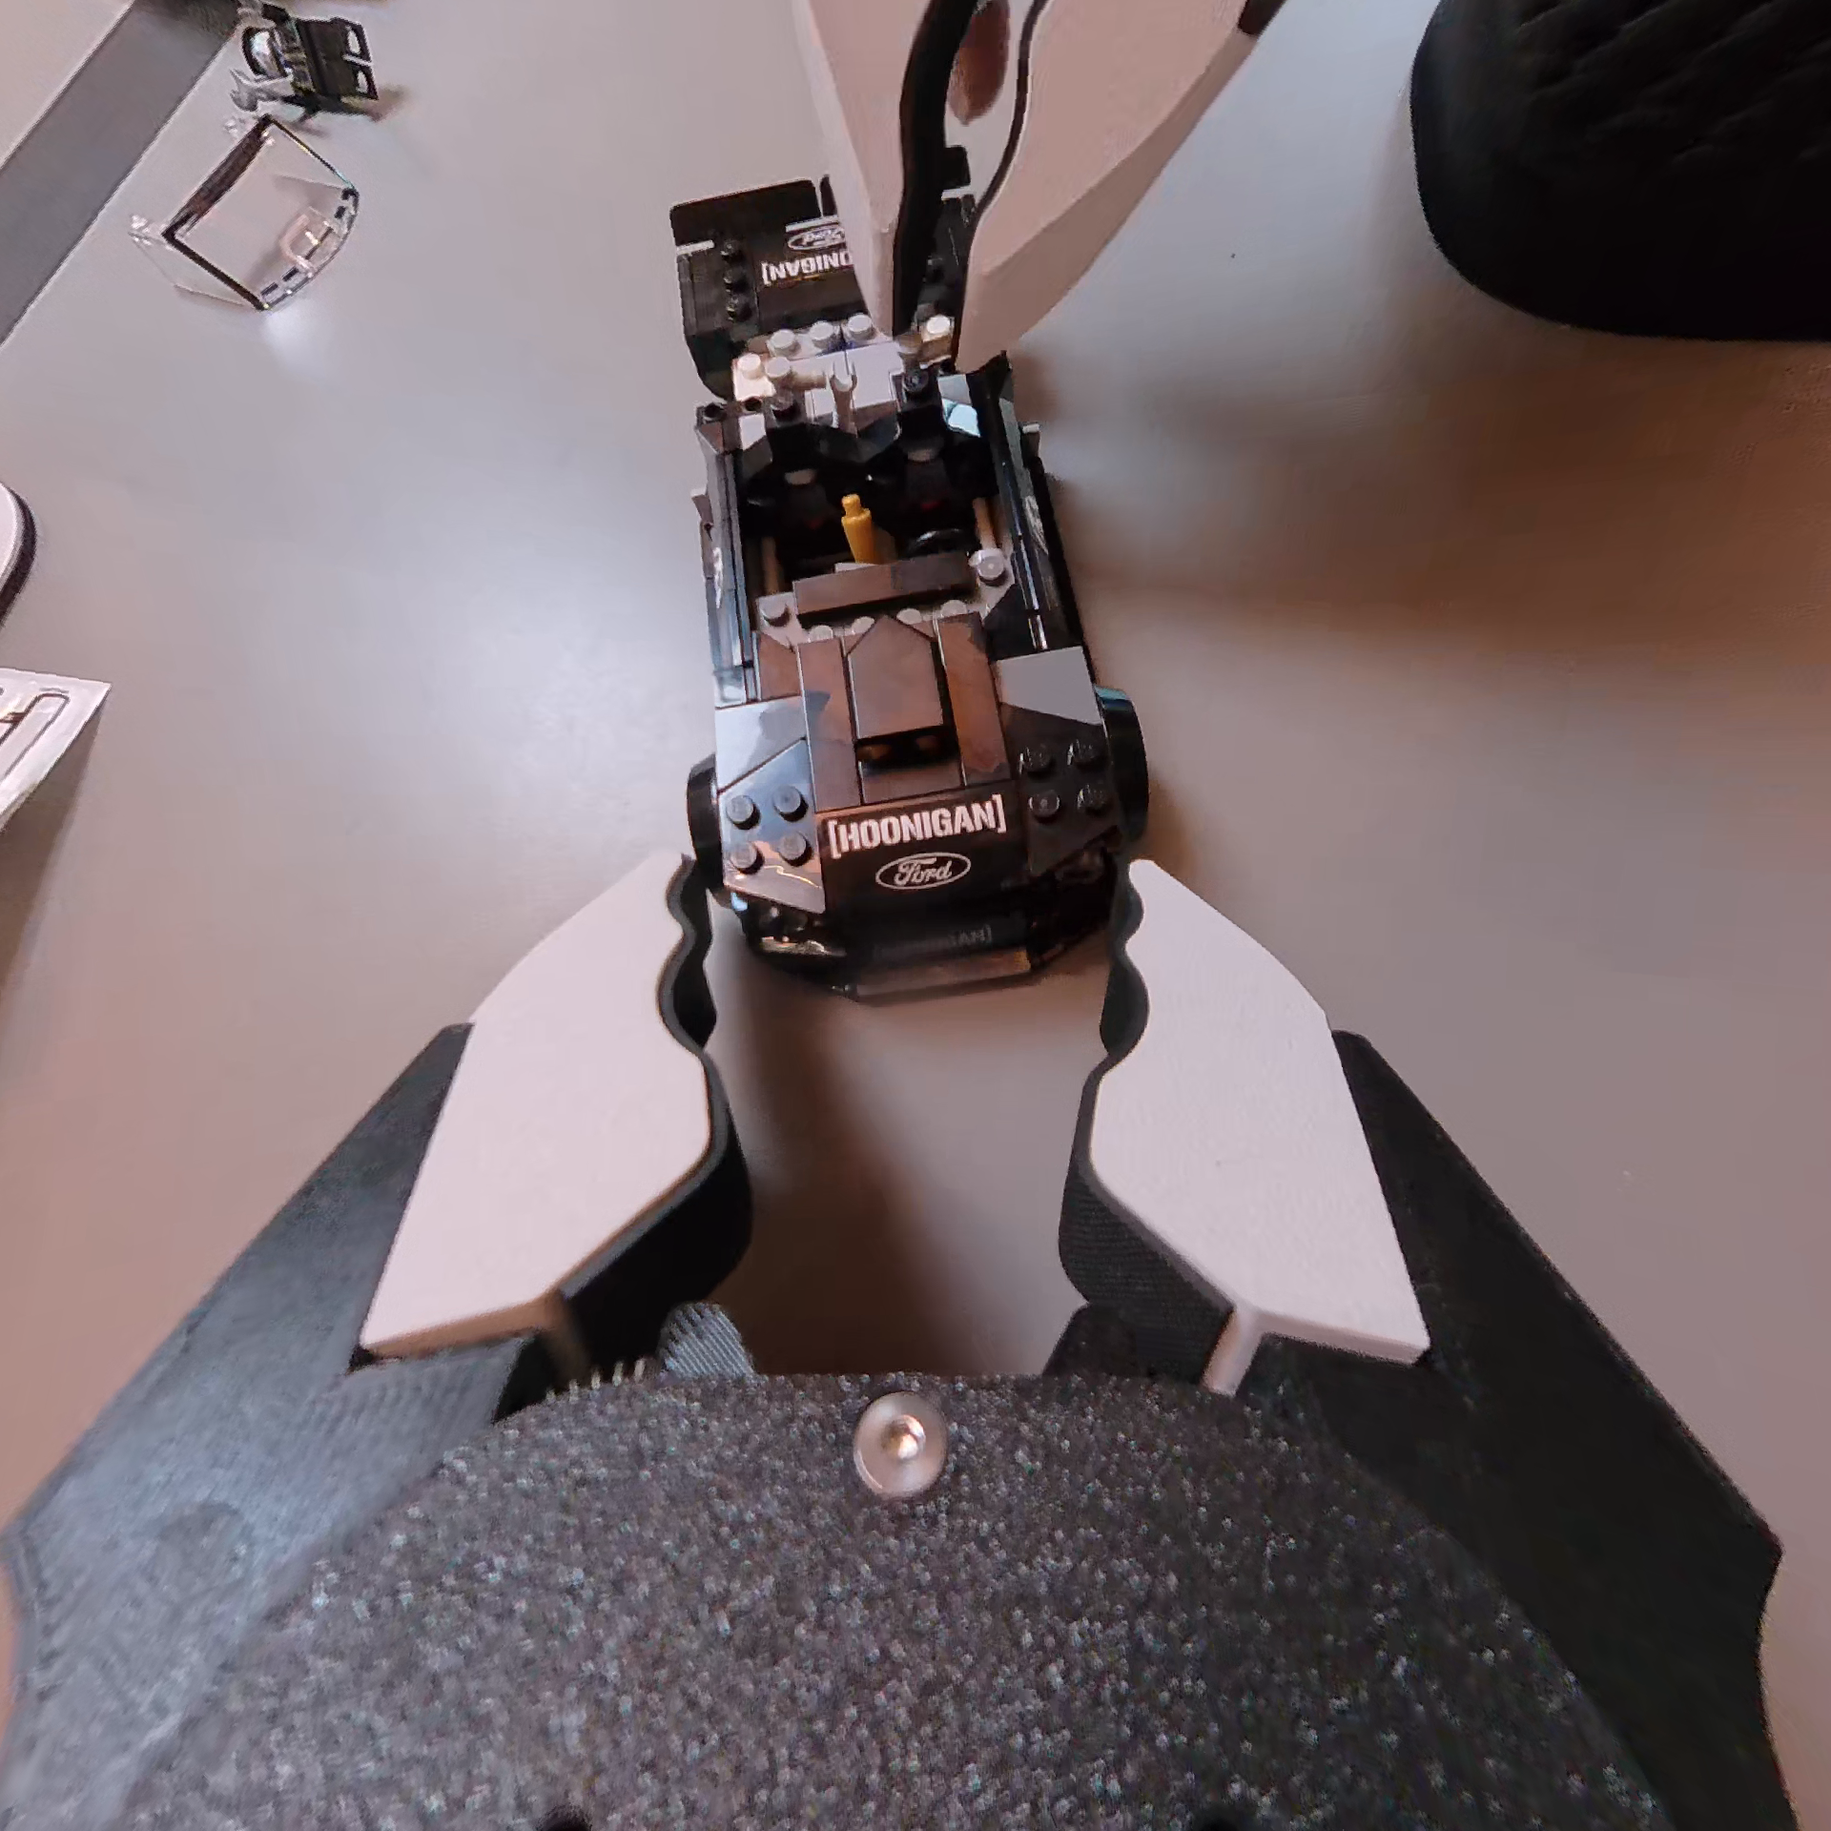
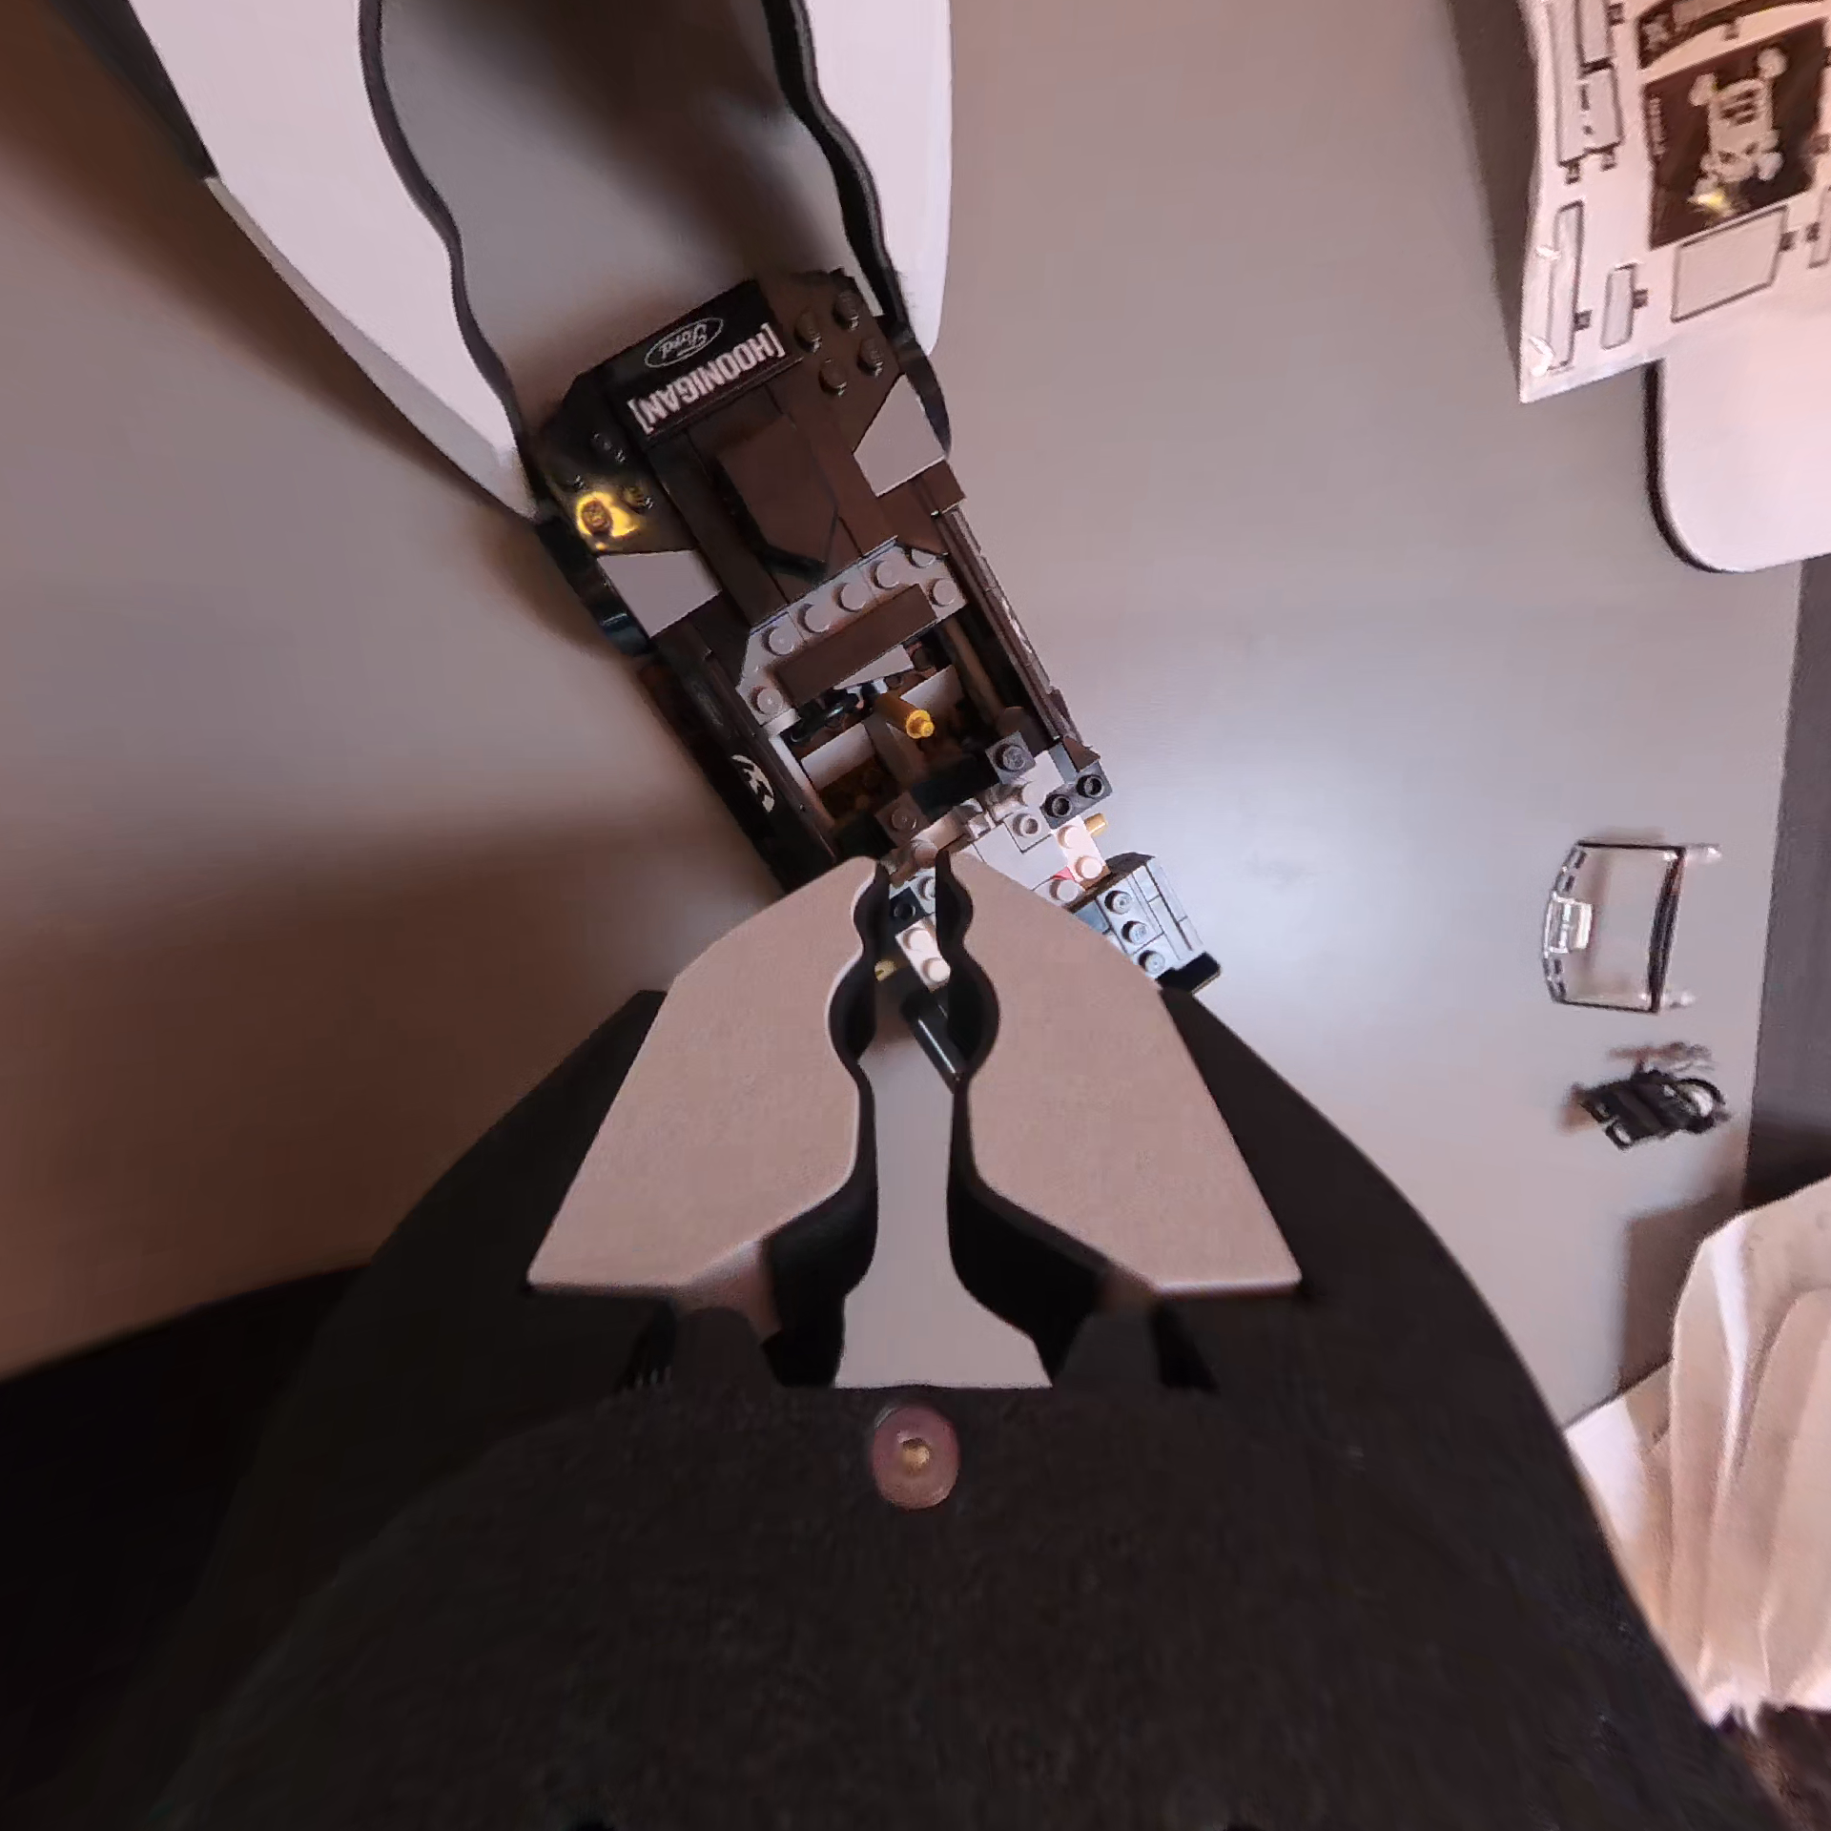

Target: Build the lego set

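Observation:
A black lego car (image 1: 897,694) stands on the grey table, its nose towards my left gripper (image 1: 907,882). The left fingers sit against both front corners of the car and grip it; they also show in the right wrist view (image 2: 713,396). The roofless cabin shows a yellow lever (image 1: 858,530). My right gripper (image 2: 912,872) comes down on the car (image 2: 793,594) at its rear deck. Its fingertips are nearly together on a small grey piece (image 2: 907,860) there. It also shows in the left wrist view (image 1: 931,332).
A clear windscreen piece (image 1: 248,218) (image 2: 1610,926) and a small black assembly (image 1: 307,59) (image 2: 1650,1100) lie apart from the car. A sticker sheet (image 2: 1684,178) rests on a white tray (image 2: 1734,476). A black padded object (image 1: 1635,149) sits far right. White paper (image 2: 1734,1387) lies nearby. About 10 cm separates my left fingertips from my right. The small black assembly (image 1: 307,59) sits 25 cm or so from the ends of my right fingers. The right camera catches it too, in the right wrist view (image 2: 1654,1101).

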`<state>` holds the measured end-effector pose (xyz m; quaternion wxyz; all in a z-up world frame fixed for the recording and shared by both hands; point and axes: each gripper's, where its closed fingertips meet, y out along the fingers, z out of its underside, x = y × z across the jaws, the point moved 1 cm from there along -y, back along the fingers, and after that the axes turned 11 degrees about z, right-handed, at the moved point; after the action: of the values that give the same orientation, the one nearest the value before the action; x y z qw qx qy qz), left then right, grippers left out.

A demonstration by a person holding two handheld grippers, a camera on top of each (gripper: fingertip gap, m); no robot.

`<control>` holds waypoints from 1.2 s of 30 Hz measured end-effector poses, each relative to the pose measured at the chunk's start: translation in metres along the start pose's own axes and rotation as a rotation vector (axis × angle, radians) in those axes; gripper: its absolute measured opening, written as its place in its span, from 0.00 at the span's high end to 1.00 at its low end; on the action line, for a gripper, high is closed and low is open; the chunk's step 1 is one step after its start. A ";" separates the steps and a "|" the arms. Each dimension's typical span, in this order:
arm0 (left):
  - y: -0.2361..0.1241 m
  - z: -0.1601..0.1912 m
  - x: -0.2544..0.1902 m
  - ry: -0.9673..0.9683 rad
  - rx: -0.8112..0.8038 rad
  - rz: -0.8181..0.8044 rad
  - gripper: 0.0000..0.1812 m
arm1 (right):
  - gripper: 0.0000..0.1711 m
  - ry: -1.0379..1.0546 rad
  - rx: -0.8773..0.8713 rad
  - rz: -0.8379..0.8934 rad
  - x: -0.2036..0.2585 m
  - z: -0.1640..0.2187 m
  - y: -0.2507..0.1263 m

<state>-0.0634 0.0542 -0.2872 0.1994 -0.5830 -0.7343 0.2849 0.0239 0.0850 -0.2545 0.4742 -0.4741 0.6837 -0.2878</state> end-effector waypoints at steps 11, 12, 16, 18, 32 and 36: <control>0.002 -0.021 -0.006 -0.063 -0.075 -0.002 0.43 | 0.96 0.038 0.039 -0.068 -0.009 0.000 0.004; 0.004 -0.025 -0.006 -0.079 -0.078 -0.006 0.42 | 0.96 0.057 0.037 -0.062 -0.009 0.001 0.004; 0.021 -0.031 -0.002 -0.127 -0.015 -0.078 0.39 | 0.97 0.127 0.023 -0.048 -0.011 0.002 0.005; 0.031 -0.032 -0.005 -0.153 0.029 -0.083 0.41 | 0.97 0.140 0.015 -0.034 -0.012 0.003 0.005; 0.033 -0.025 -0.007 -0.046 0.083 0.008 0.48 | 0.97 0.061 -0.025 -0.069 -0.007 0.003 0.003; 0.031 -0.023 -0.008 0.009 0.076 0.066 0.48 | 0.97 -0.048 -0.035 -0.112 -0.003 0.003 0.001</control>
<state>-0.0237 0.0554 -0.2895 0.2152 -0.6004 -0.7023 0.3162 0.0265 0.0880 -0.2557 0.4653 -0.5269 0.6494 -0.2903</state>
